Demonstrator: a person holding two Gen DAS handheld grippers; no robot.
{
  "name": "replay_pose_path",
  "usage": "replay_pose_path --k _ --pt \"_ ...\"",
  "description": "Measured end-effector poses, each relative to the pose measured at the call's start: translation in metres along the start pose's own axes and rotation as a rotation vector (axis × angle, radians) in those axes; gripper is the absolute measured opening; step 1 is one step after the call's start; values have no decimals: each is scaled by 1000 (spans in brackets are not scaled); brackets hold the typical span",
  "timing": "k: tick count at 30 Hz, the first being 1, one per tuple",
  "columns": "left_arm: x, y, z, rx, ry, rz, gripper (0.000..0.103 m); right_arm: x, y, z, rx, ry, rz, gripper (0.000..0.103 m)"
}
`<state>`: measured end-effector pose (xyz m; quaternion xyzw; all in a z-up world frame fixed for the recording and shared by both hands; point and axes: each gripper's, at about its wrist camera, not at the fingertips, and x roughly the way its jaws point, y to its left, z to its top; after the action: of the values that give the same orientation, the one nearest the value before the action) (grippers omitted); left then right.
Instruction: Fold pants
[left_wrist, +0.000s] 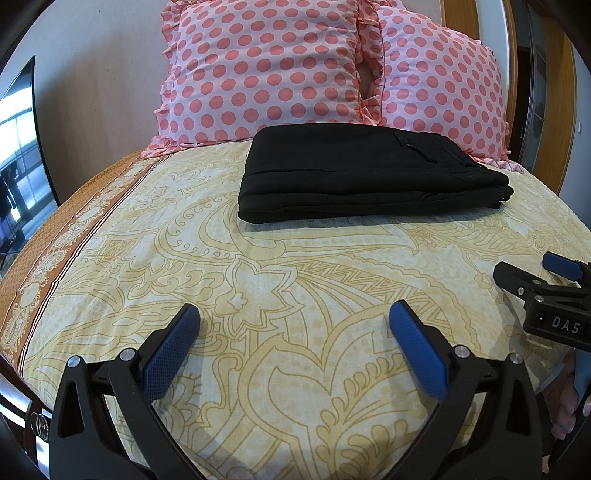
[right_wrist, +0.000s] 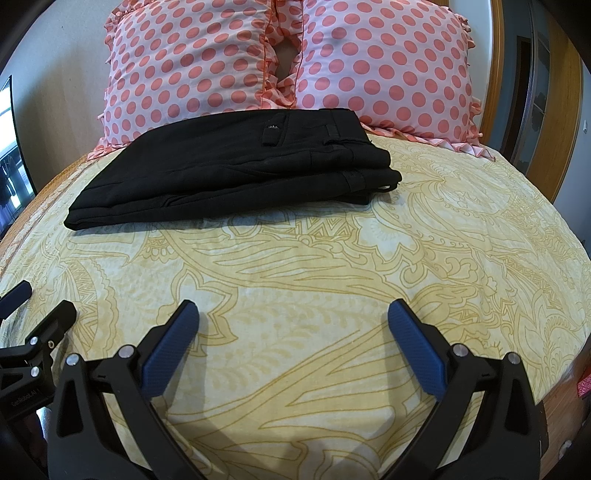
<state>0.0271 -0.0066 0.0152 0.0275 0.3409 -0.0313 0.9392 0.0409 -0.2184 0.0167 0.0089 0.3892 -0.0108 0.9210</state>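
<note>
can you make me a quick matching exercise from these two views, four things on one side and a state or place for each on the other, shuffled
Things:
1. black pants
2. polka-dot pillows
3. left tool
4. yellow patterned bedspread

States or places:
A. propped upright at the head of the bed
B. open, holding nothing
C. folded into a flat stack
D. spread across the mattress, under everything else

Pairs: 1-C, 2-A, 3-B, 4-D
</note>
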Motion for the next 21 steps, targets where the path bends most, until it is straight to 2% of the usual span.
replay_pose_path --k 21 --pt "3 -1 4 1 2 4 102 0 0 0 -1 -1 0 101"
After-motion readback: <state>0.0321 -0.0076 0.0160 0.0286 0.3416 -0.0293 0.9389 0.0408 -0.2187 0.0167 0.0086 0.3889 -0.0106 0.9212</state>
